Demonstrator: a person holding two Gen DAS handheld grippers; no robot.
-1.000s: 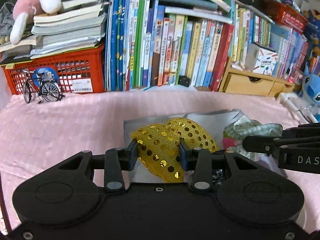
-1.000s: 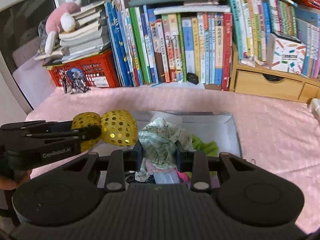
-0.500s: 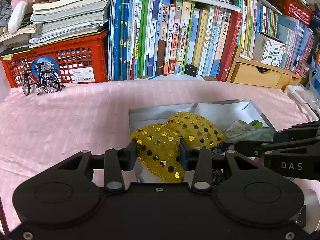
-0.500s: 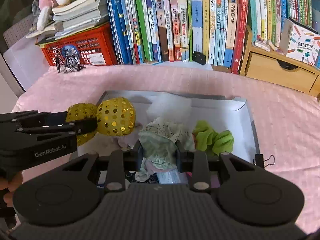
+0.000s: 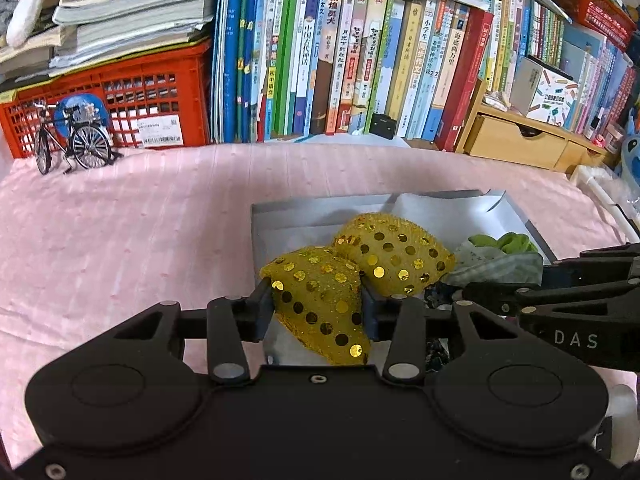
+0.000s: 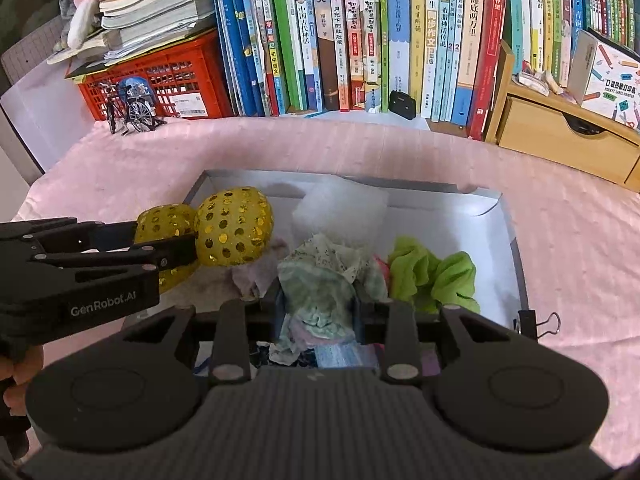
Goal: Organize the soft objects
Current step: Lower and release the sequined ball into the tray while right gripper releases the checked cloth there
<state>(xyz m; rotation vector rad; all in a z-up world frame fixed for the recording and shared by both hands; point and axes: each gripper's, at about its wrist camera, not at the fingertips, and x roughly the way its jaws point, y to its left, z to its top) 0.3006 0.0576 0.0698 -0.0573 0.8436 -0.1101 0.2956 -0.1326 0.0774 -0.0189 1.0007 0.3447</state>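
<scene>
My left gripper (image 5: pixel 318 304) is shut on a gold sequined bow (image 5: pixel 360 268) and holds it over the left end of a white open box (image 5: pixel 304 210). The bow (image 6: pixel 232 232) and the left gripper (image 6: pixel 176 252) also show in the right wrist view. My right gripper (image 6: pixel 318 308) is shut on a pale green patterned cloth (image 6: pixel 320 280), low over the box (image 6: pixel 496 208). A green scrunchie (image 6: pixel 432 272) and a greyish-pink cloth (image 6: pixel 248 280) lie in the box. The right gripper (image 5: pixel 468 292) enters the left wrist view from the right.
The box sits on a pink tablecloth (image 5: pixel 140 232). Behind stand a row of books (image 5: pixel 360 60), a red crate (image 5: pixel 120 96) with stacked books, a small model bicycle (image 5: pixel 72 140) and a wooden drawer unit (image 6: pixel 560 144). A black binder clip (image 6: pixel 540 324) lies by the box's right side.
Both grippers have tilted down and moved in over the box, each still holding its item. The box's inside and the green scrunchie have come into fuller view.
</scene>
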